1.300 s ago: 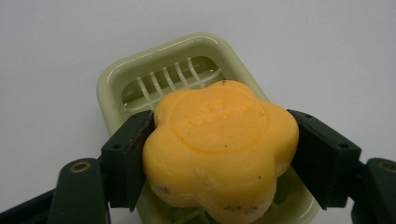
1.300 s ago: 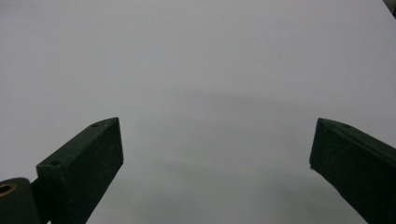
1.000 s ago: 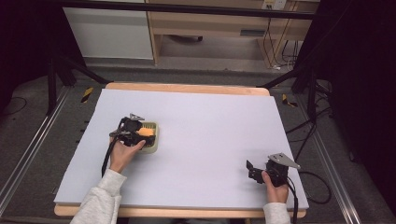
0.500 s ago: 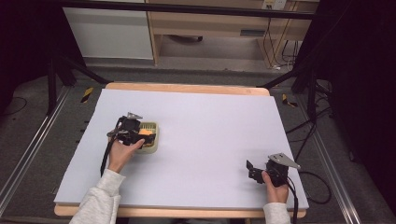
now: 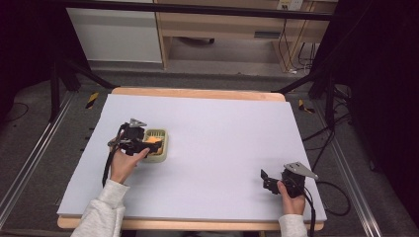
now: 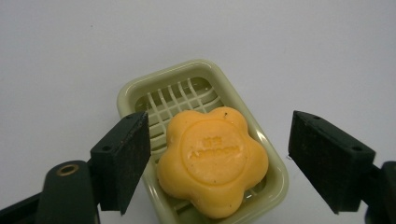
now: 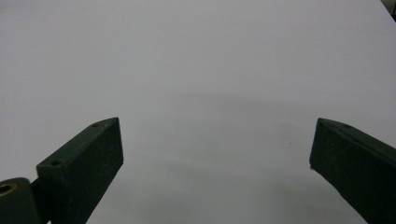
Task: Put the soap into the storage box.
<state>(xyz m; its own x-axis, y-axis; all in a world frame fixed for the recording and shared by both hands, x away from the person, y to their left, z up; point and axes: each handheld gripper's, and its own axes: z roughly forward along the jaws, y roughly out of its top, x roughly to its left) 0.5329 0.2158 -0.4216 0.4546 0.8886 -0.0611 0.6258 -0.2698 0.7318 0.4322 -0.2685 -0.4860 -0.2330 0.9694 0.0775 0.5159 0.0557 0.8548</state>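
An orange flower-shaped soap (image 6: 212,161) lies in a pale green slatted soap dish (image 6: 201,70) on the white table. My left gripper (image 6: 219,149) hangs over the dish, open, one jaw on each side of the soap and apart from it. From above, the soap (image 5: 153,140) and the dish (image 5: 160,154) sit left of the table's centre, with the left gripper (image 5: 143,139) partly covering them. My right gripper (image 5: 265,180) rests near the front right corner, open, with bare table between its jaws (image 7: 217,154).
The white table top (image 5: 222,133) has a wooden rim (image 5: 197,93) along its far side. Cables (image 5: 336,197) trail off the right edge. A shelf unit (image 5: 222,29) and dark frame legs stand beyond the table.
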